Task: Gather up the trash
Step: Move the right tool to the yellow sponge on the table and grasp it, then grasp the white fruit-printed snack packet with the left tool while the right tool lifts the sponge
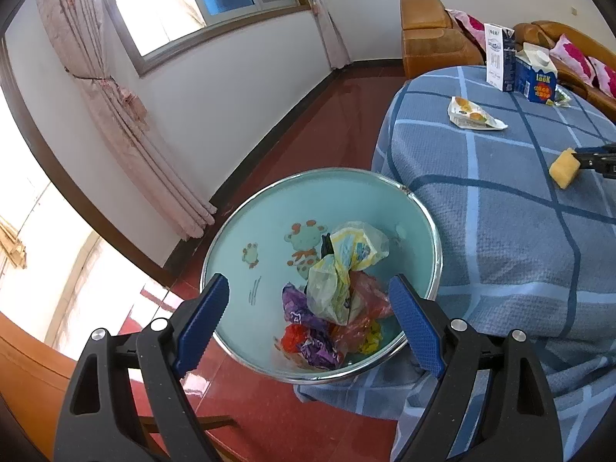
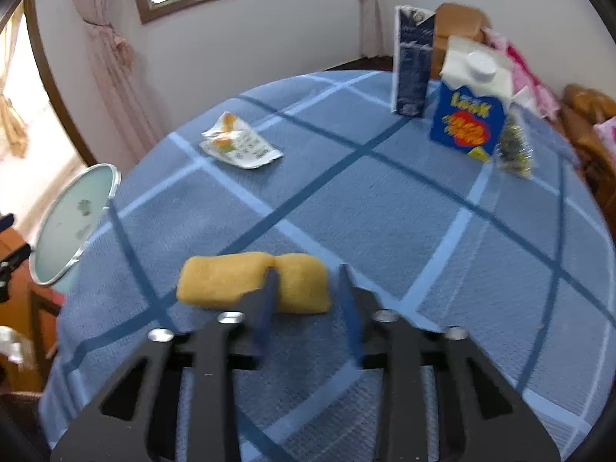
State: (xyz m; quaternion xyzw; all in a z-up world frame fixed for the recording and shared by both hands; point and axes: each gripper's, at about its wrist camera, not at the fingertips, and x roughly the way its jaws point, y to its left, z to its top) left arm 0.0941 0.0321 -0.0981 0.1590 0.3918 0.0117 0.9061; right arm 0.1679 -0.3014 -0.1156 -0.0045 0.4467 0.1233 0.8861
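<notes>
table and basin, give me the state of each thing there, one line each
basin: tilted at the table edge, wrappers piled inside
yellow sponge: on the cloth, pinched by the right gripper
left gripper: fingers wide apart over the basin, holding nothing
flat snack wrapper: lying crumpled on the cloth
blue carton: upright, cap on
tall dark carton: upright

- Yellow sponge (image 2: 254, 283): pinched in at its middle, lying on my table.
- Crumpled wrapper (image 2: 240, 144): flat, farther back.
- Basin (image 1: 269, 208): holds crumpled wrappers (image 1: 335, 288).
</notes>
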